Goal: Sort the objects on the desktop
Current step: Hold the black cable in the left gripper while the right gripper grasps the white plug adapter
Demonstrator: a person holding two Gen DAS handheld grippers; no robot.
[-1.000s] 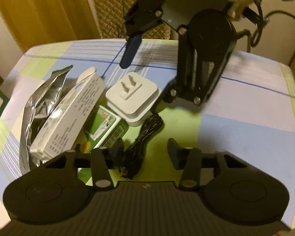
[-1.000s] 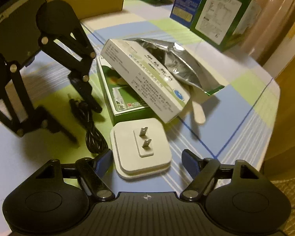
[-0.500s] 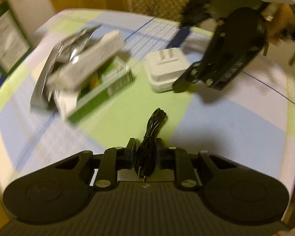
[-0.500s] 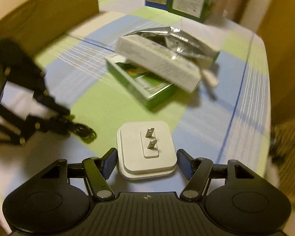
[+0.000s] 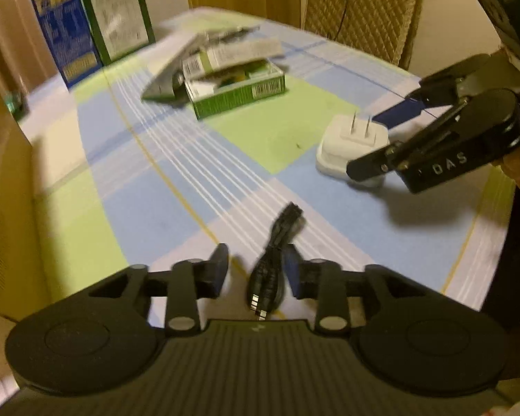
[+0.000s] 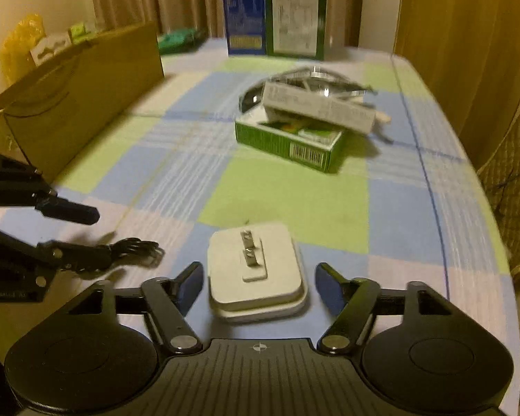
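Near 6 o'clock, the left gripper (image 5: 256, 270) is opening around the black cable (image 5: 272, 274); the right gripper (image 6: 259, 284) is opening astride the white plug (image 6: 256, 274); the boxes (image 6: 294, 128) at 12 are lying unsorted.

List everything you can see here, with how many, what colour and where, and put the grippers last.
cable: 1, black, bundled, between the left gripper's fingers
charger: 1, white, prongs up, between the right gripper's fingers
green box: 1, green, mid-table, under the white box
white box: 1, white, across the green box
foil pouch: 1, silver, in the same pile
upright boxes: 2, blue and green, far table edge
cardboard box: 1, brown, by the table's side
tablecloth: 1, blue, green and white check
left gripper: 1, black, jaws opening around the cable
right gripper: 1, black, jaws opening, clear of the charger
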